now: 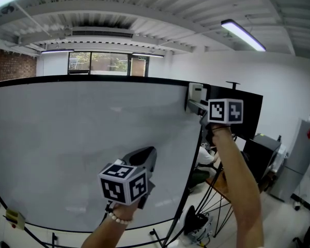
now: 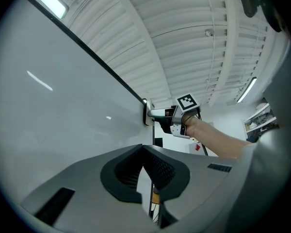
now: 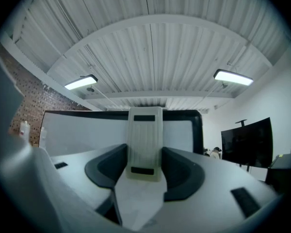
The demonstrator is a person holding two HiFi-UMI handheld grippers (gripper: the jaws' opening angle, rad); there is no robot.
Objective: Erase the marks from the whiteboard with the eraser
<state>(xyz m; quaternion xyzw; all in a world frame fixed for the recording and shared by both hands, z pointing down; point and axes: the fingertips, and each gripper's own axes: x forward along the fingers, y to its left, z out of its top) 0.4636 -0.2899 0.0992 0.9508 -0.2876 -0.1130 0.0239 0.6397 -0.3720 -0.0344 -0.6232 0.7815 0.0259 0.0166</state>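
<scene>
Nearest, the left tool (image 1: 146, 158) hangs low in front of the whiteboard (image 1: 67, 138). Its jaws are brought together at the tips with nothing between them, as its own view confirms (image 2: 143, 147). It has no part in the wiping, so it is best kept off the board's face, where it could smear the surface or block a stroke.

Higher and farther, the right tool (image 1: 197, 105) is clamped on the white ribbed eraser (image 1: 196, 92). The eraser sits at the board's top right corner, seemingly pressed against it just under the black frame. In the right gripper view the eraser (image 3: 145, 130) stands upright between the jaws, gripped by its long sides, with its top end reaching past them.

No distinct marks show on the board from here, only faint grey clouding at most.

To wipe well, I judge the eraser's face should lie flat on the board under even pressure. Long overlapping passes can run from this corner leftward, then down. The grip needs to be firm enough that the eraser does not twist between the jaws.

The main risk is slipping off the right edge towards the black screen (image 1: 250, 115) beyond.
</scene>
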